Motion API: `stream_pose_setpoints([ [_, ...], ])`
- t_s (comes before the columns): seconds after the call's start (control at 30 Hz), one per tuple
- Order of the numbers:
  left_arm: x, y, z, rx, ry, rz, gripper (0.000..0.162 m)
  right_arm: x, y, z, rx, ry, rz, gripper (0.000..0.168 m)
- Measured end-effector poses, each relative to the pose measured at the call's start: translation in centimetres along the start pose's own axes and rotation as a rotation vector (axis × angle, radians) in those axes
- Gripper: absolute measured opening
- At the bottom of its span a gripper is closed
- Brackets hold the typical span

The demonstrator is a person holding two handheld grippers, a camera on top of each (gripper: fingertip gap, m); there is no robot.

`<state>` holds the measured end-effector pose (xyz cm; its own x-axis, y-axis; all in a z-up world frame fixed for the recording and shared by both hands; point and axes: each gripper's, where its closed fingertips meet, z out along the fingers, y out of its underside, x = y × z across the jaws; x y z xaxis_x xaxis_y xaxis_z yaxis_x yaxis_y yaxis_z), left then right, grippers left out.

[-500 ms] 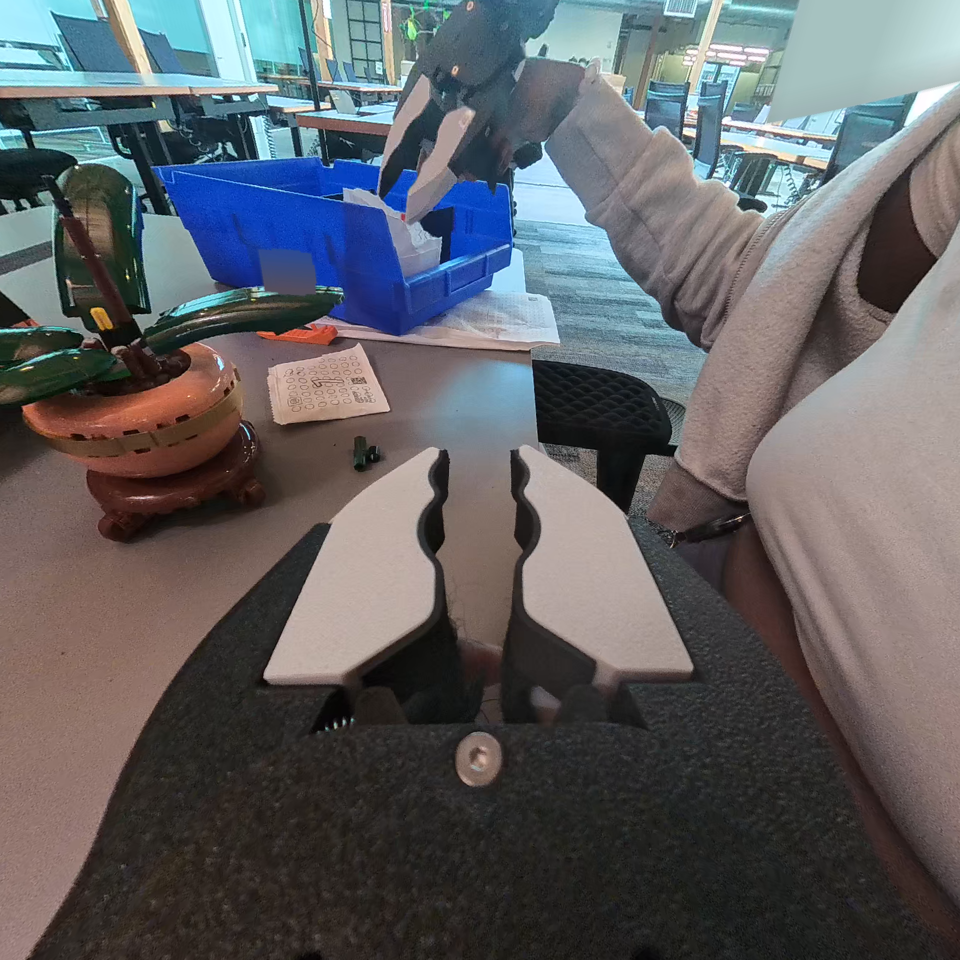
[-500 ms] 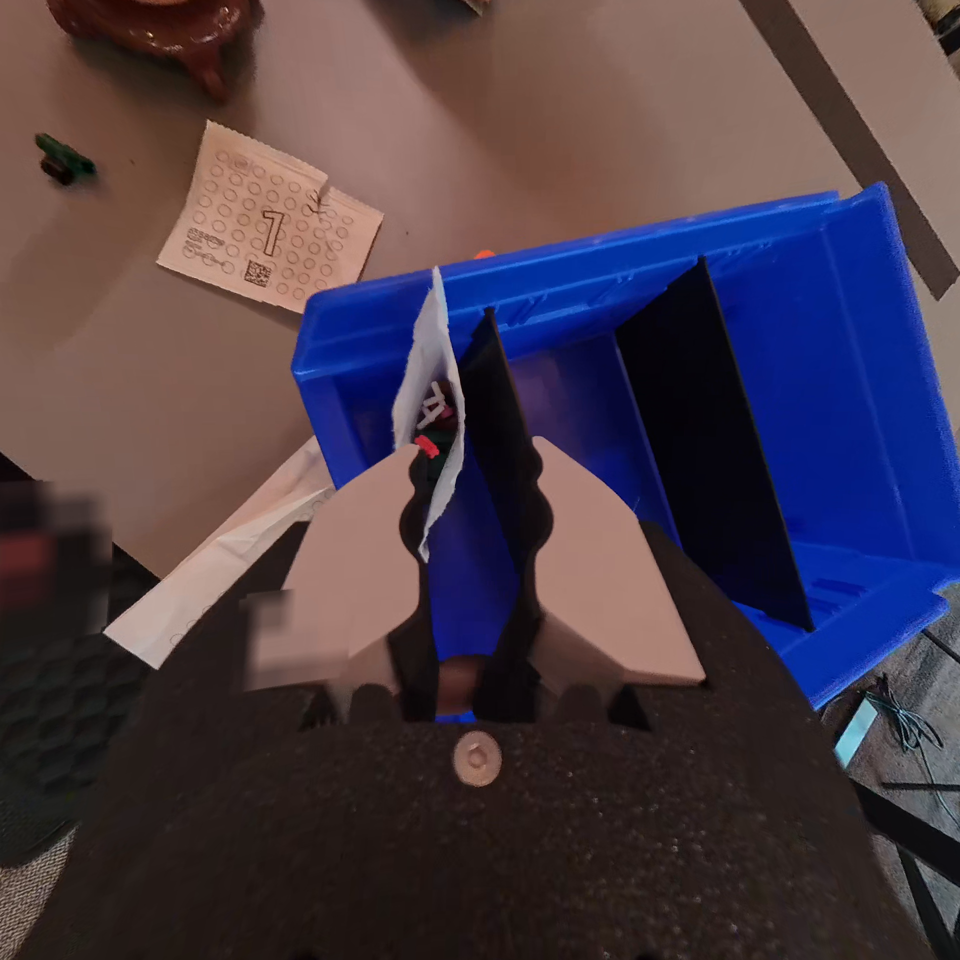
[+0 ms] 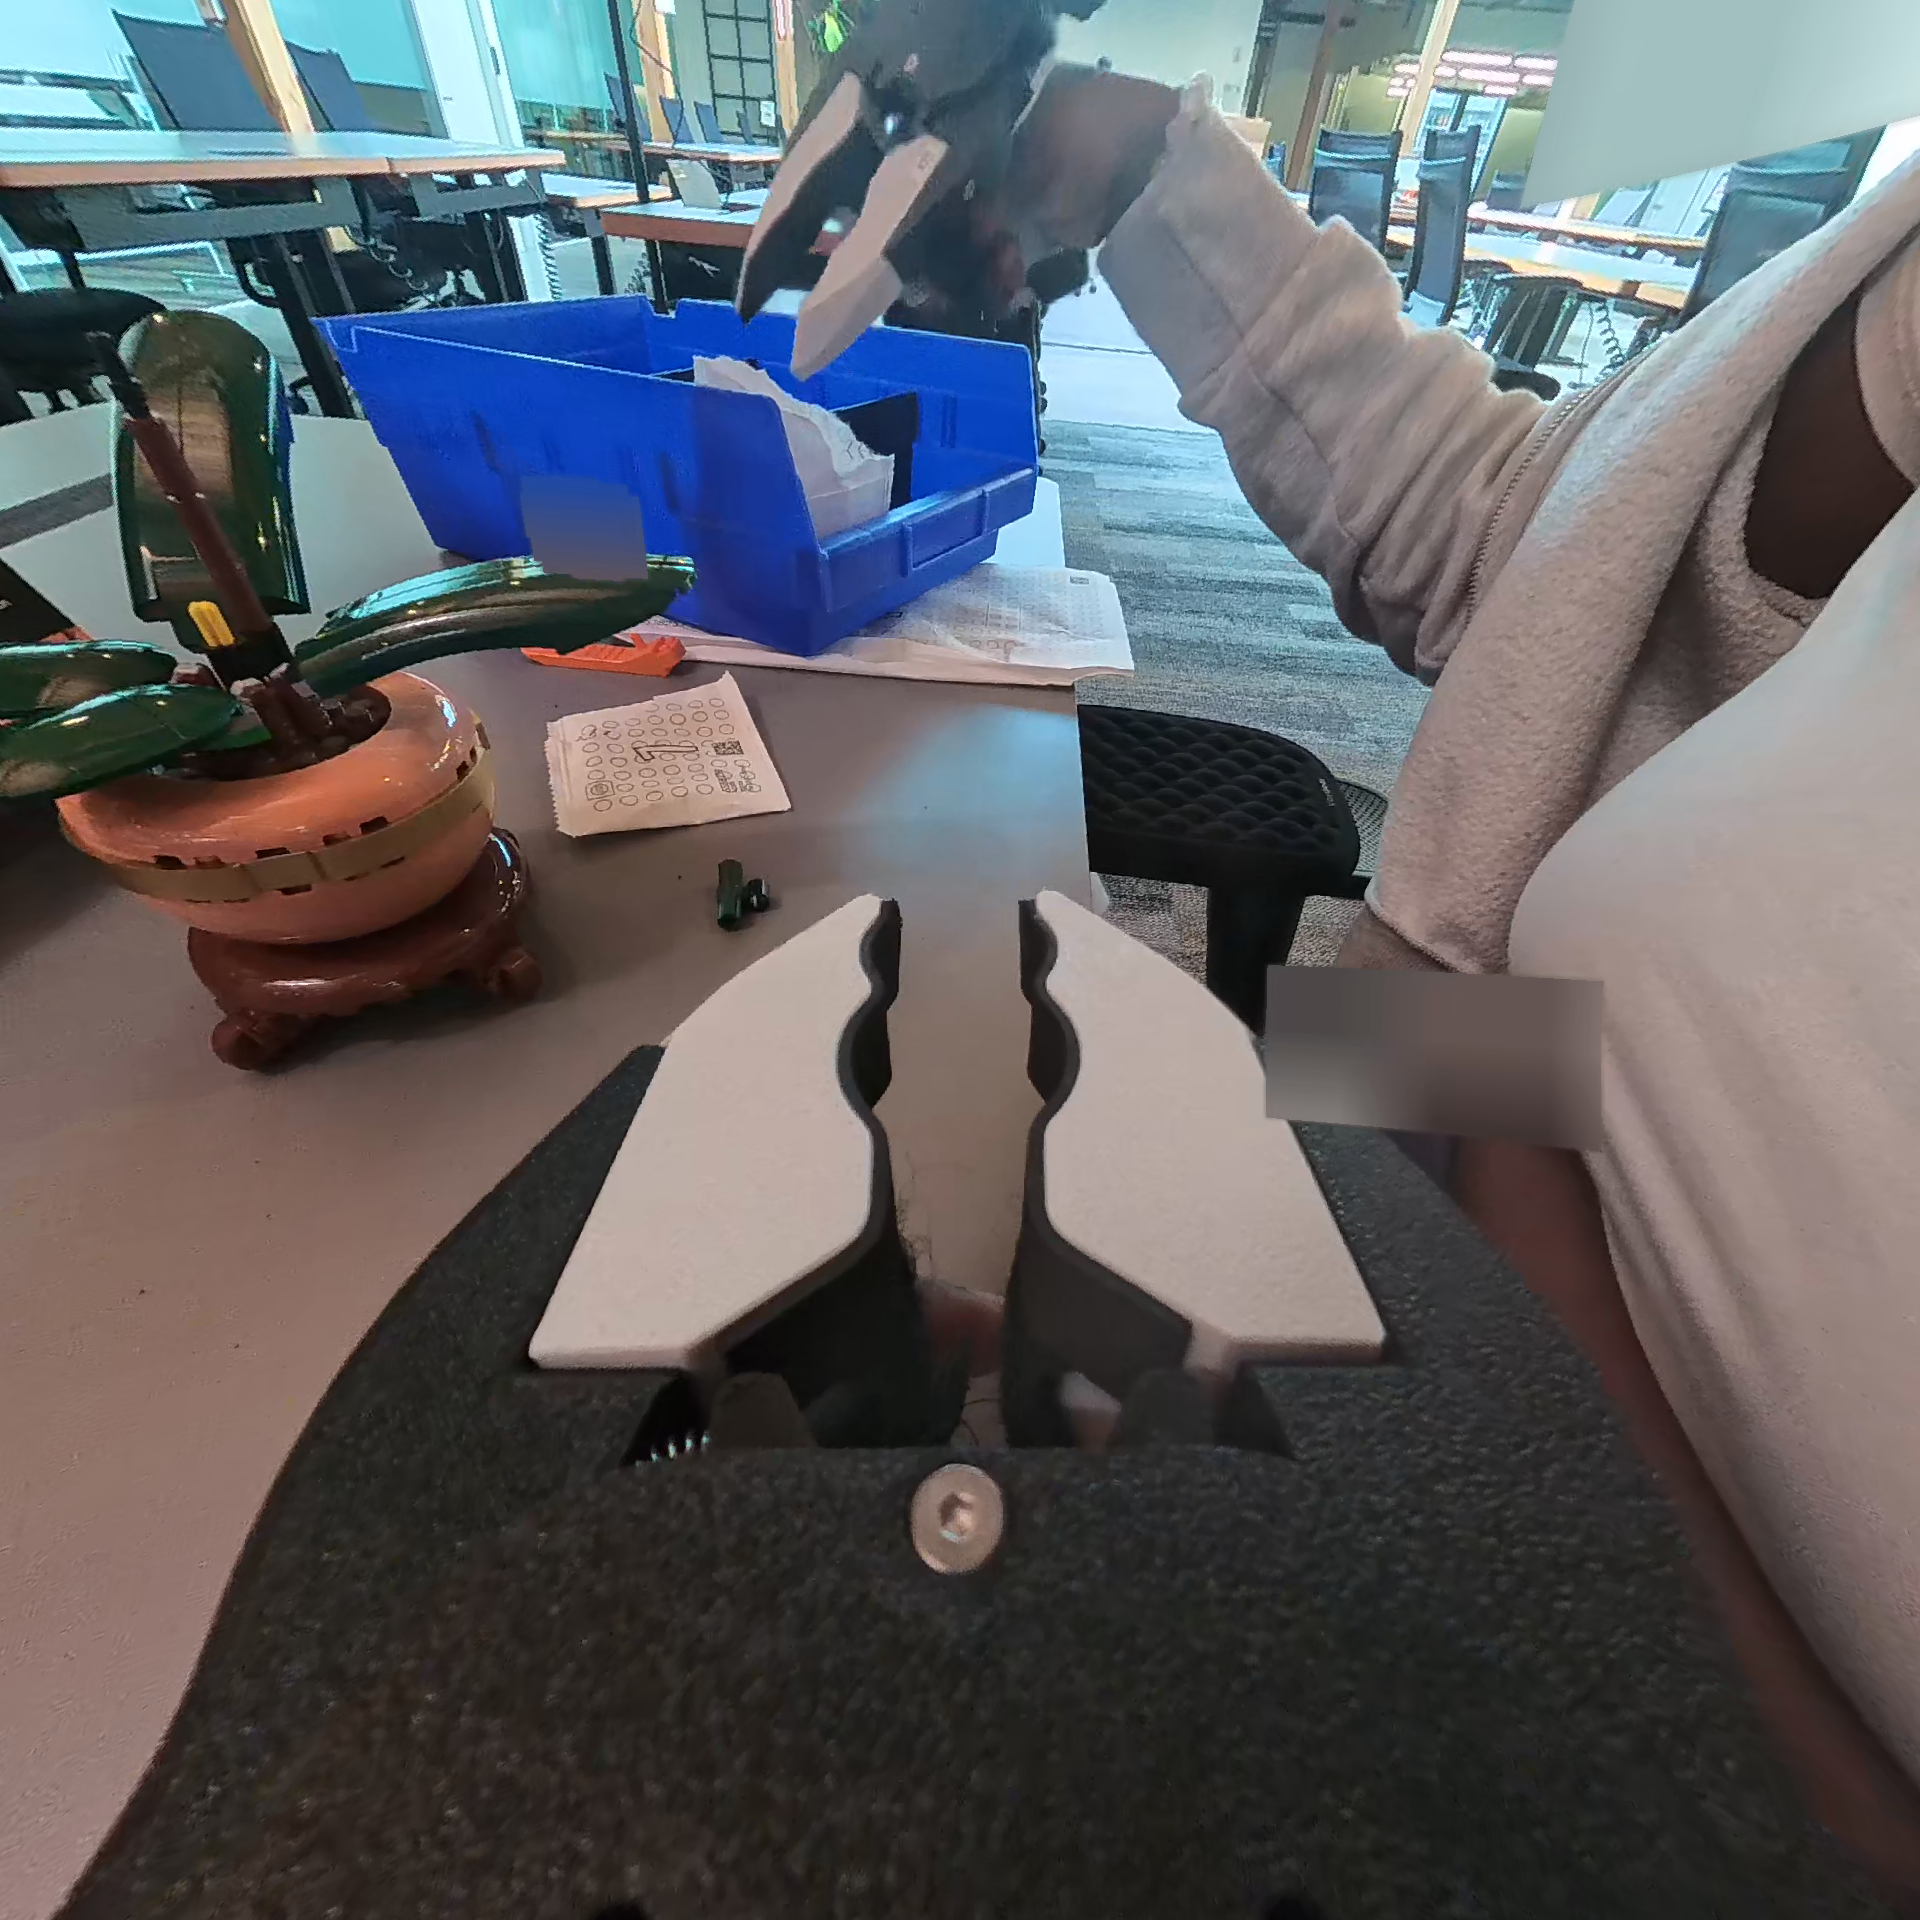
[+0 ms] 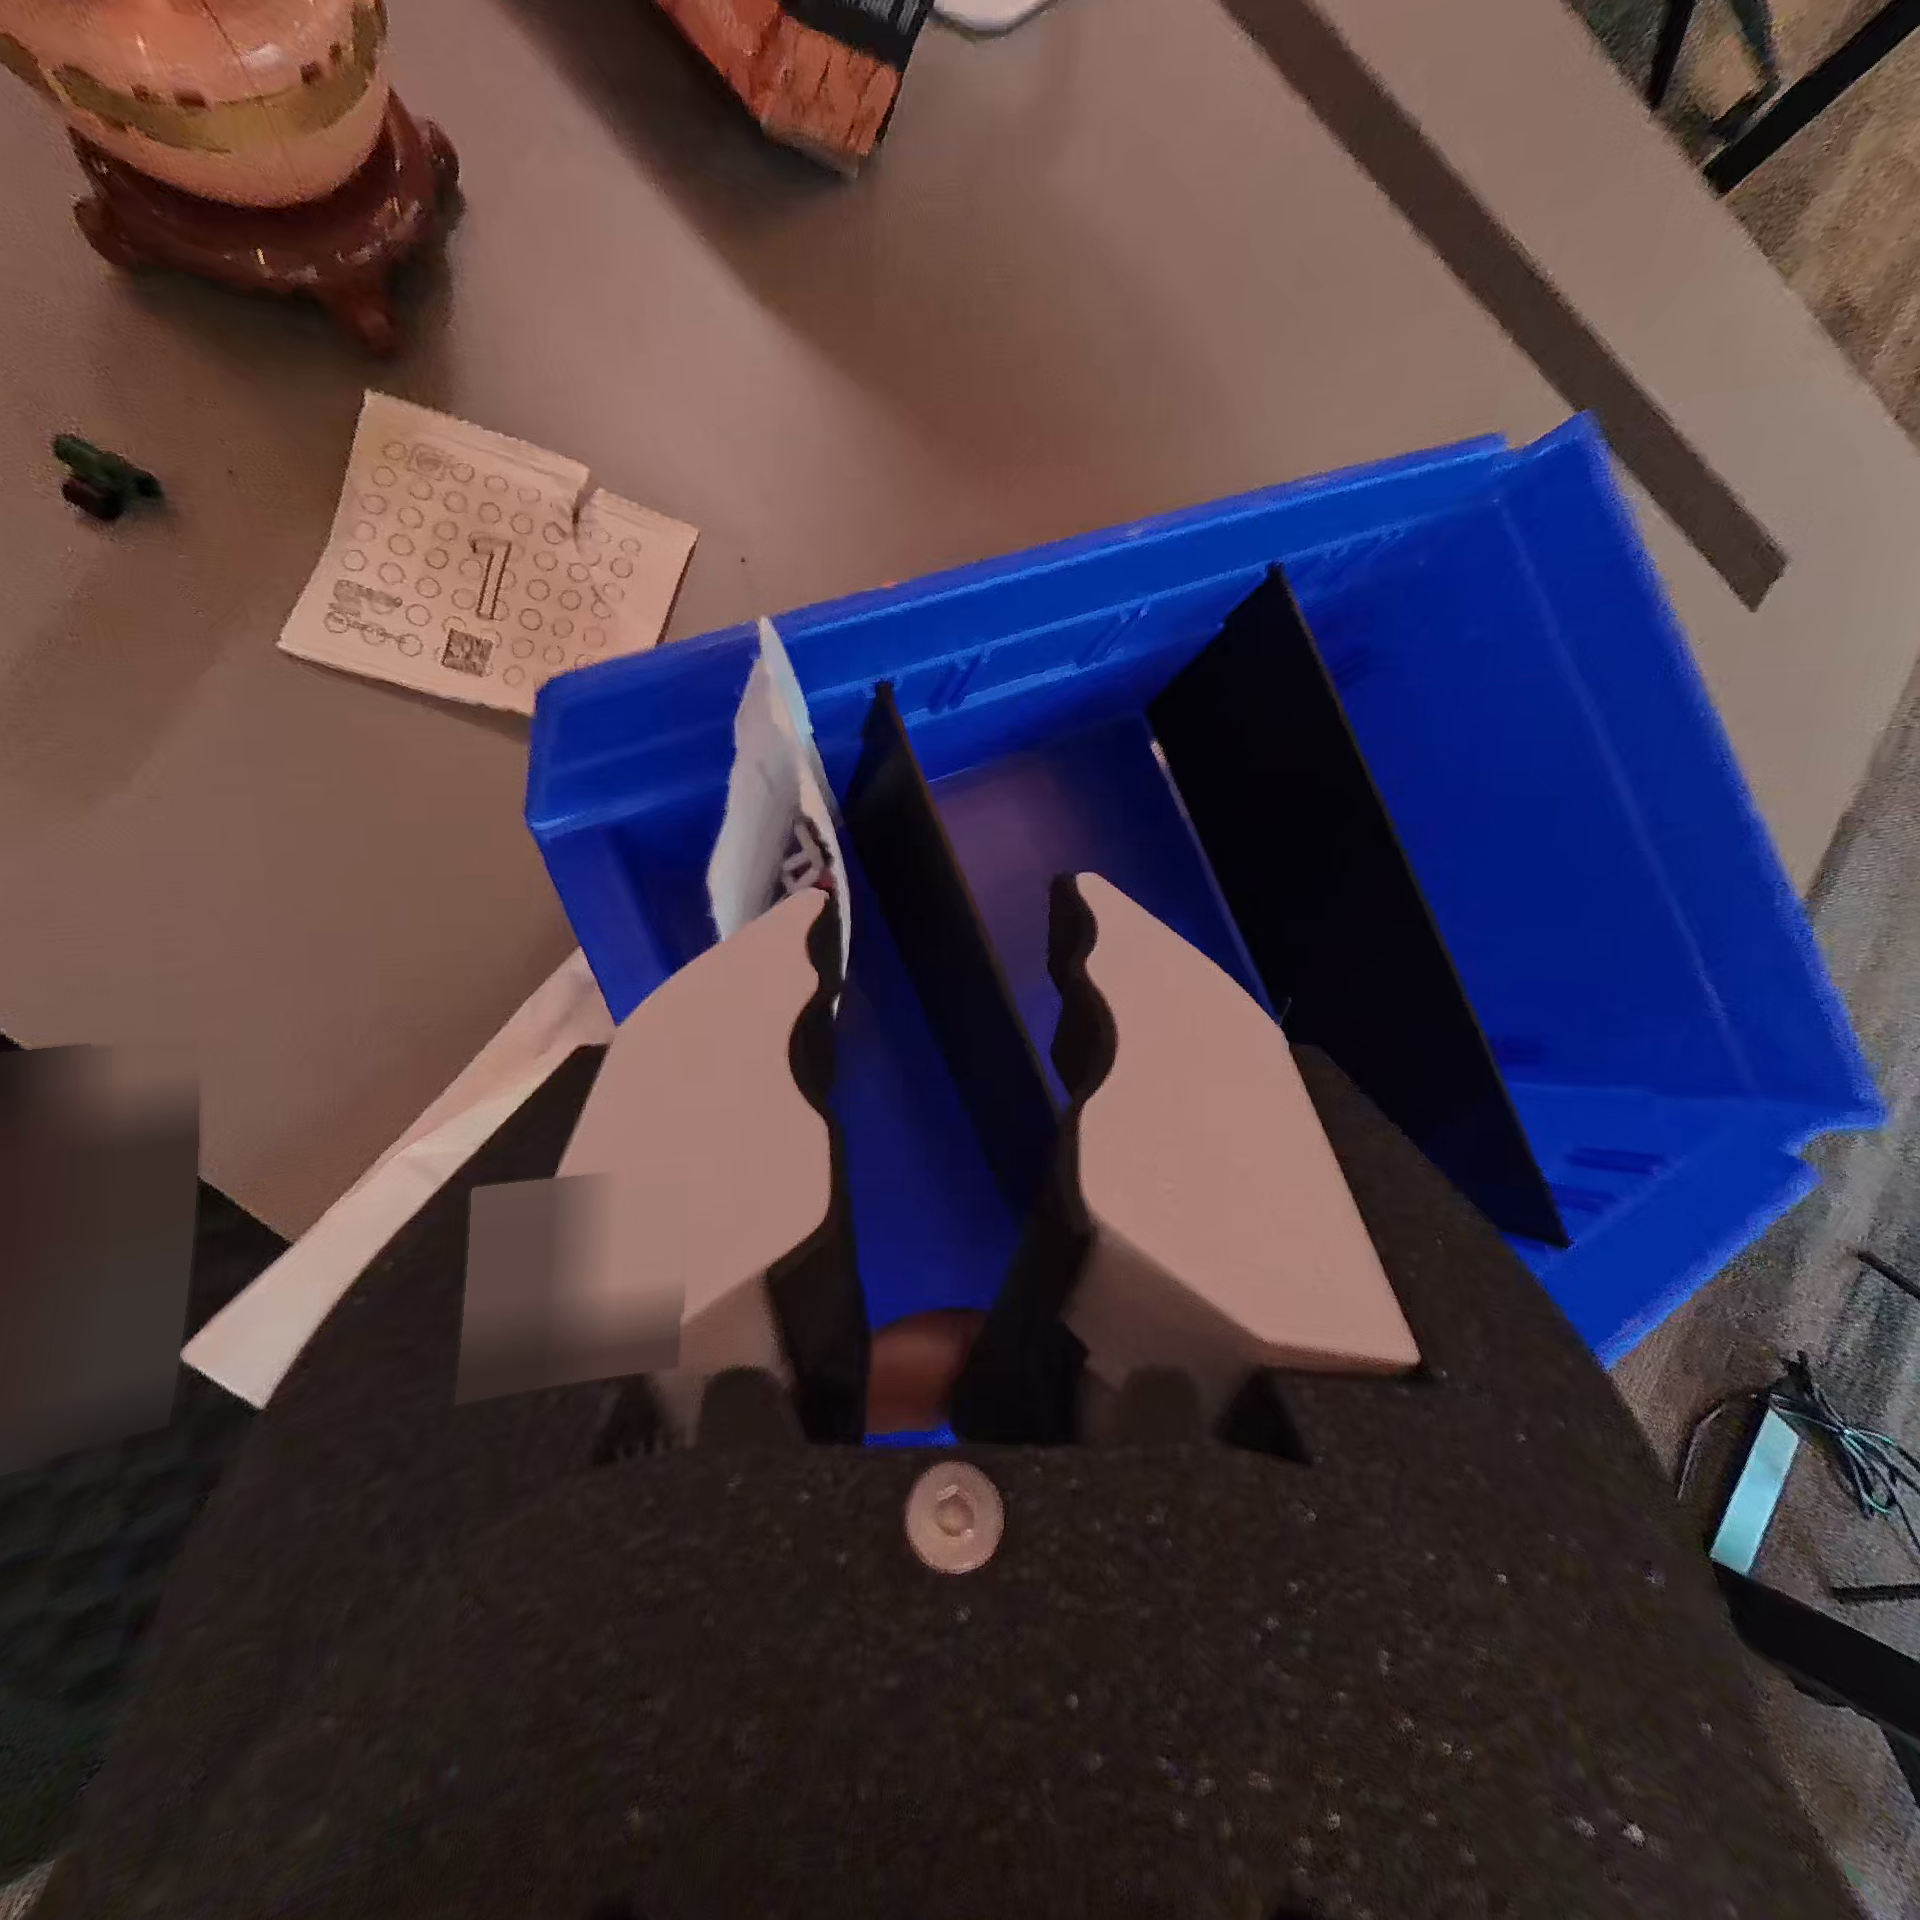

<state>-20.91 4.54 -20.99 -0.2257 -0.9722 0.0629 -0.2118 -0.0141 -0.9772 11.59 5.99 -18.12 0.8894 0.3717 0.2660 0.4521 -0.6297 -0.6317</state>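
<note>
Your right gripper [image 4: 940, 904] hangs released and empty above the blue bin [image 4: 1621, 831], its tips over the torn paper bag [image 4: 769, 821] propped against a black divider [image 4: 935, 935]. Your left gripper [image 3: 956, 920], also released and empty, waits low over bare table [image 3: 260, 1247] at the frame's centre, beside the small green piece [image 3: 740, 894].

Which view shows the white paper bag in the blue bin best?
Left wrist view: the white paper bag stands side-on in the blue bin, its torn top clear. Right wrist view looks down its opening, with the near end hidden behind the right tongs.
</note>
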Motion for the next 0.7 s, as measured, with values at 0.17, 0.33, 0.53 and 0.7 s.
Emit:
stream_pose_setpoints([
  [0.17, -0.6, 0.3, 0.3, -0.007, -0.034, -0.001, 0.019, -8.0, -5.6, -3.7, 0.325, -0.163, -0.115, 0.031],
  [0.33, -0.7, 0.7, 1.1, -0.048, -0.050, 0.021, 0.020, -19.9, -5.7, 3.4, 0.226, -0.344, -0.144, 0.031],
  [0.53, -0.9, 0.7, 0.9, -0.064, -0.112, 0.099, 0.020, -21.9, -5.1, 10.3, 0.101, -0.290, 0.148, 0.031],
  [0.7, -1.2, 0.9, 0.6, -0.057, -0.139, 0.109, 0.020, -22.3, -5.0, 11.3, 0.063, -0.257, 0.208, 0.028],
])
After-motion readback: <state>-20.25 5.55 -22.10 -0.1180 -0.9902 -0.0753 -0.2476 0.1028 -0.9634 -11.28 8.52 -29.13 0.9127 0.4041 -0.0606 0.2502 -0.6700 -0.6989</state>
